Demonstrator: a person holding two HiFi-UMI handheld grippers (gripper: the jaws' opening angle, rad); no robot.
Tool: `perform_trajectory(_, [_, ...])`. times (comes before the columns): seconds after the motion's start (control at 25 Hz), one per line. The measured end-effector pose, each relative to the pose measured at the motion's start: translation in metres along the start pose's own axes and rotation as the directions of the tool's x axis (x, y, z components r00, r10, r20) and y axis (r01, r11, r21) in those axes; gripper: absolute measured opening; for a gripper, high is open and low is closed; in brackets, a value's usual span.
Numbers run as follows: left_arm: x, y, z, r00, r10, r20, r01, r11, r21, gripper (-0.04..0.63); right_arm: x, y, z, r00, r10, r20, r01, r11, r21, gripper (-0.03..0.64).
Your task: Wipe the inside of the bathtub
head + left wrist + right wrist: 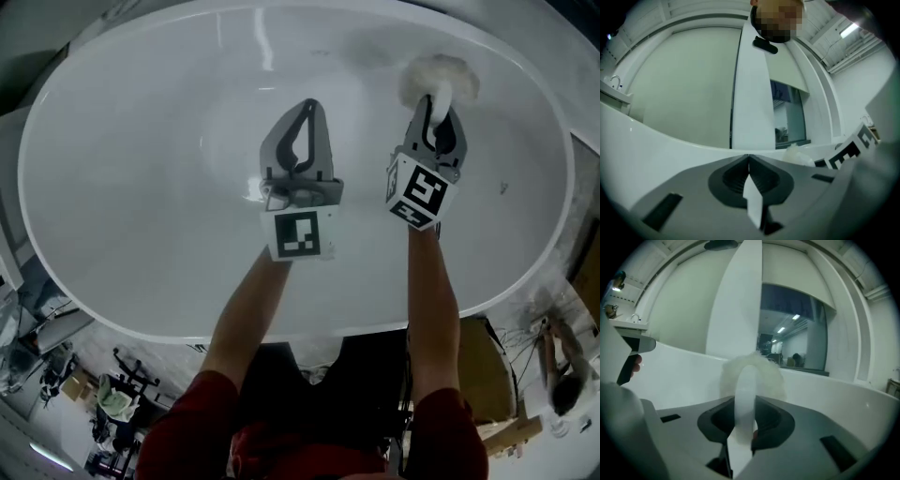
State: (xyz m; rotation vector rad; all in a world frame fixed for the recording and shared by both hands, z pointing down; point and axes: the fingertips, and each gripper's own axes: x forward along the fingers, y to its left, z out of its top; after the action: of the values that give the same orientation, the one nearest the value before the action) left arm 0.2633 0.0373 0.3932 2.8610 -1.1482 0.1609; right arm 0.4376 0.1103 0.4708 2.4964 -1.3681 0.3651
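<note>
The left claw [307, 109] hangs over the middle of the tub [141, 169], clenched, with nothing showing past its tips. It does no work there, and if it drifts right it could knock the right claw [439, 120] off its line.

The right claw is clamped on the thin white handle [745, 397] of a fluffy pad [439, 77]. The grip is narrow and sits well back from the pad. My guess is that a hard push against the curved wall could make the handle twist or slide in the jaws. The pad would then turn on edge and skip over patches. The tub's glossy slope probably gives the pad little bite, so a fast stroke may skate rather than wipe.

The pad is pale, round and fuzzy. It lies against the far wall of the tub, right of centre. A faint dull smudge lies just left of it.

The tub is white, oval and smooth, with soft glare down the middle. No dirt or water is plain to see.
</note>
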Motion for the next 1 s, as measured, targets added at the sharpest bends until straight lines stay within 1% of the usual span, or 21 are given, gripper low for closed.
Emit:
perform_trajectory(0.12, [0.014,-0.055,-0.011,0.999,-0.039,-0.012,0.039,0.999,0.000,0.015,-0.002,-0.063,-0.032,0.998,-0.052,-0.045,0.053,0.998,0.020,0.091])
perform_trajectory(0.28, [0.033,-0.120,-0.033,0.996,-0.080,-0.043,0.081,0.996,0.022,0.015,0.001,-0.132,-0.071,0.992,-0.097,-0.079,0.101,0.994,0.043,0.091])
perform_trajectory(0.36, [0.043,-0.145,-0.045,0.995,-0.087,-0.050,0.088,0.996,0.023,0.015,0.006,-0.158,-0.092,0.989,-0.112,-0.094,0.117,0.992,0.054,0.092])
perform_trajectory(0.48, [0.055,-0.175,-0.060,0.993,-0.101,-0.059,0.103,0.994,0.037,0.015,0.015,-0.187,-0.115,0.987,-0.122,-0.108,0.129,0.990,0.065,0.091])
perform_trajectory(0.6, [0.060,-0.193,-0.073,0.992,-0.106,-0.071,0.110,0.993,0.045,0.015,0.019,-0.199,-0.129,0.988,-0.115,-0.106,0.122,0.990,0.066,0.092])
perform_trajectory(0.72, [0.060,-0.205,-0.080,0.992,-0.107,-0.072,0.111,0.993,0.051,0.015,0.018,-0.200,-0.131,0.991,-0.106,-0.076,0.110,0.993,0.039,0.092])
perform_trajectory(0.84, [0.073,-0.188,-0.087,0.990,-0.109,-0.085,0.114,0.992,0.050,0.015,0.035,-0.184,-0.125,0.993,-0.103,-0.057,0.106,0.993,0.050,0.092])
perform_trajectory(1.0, [0.085,-0.167,-0.091,0.991,-0.102,-0.092,0.107,0.993,0.054,0.015,0.057,-0.170,-0.121,0.993,-0.104,-0.062,0.109,0.990,0.086,0.092])
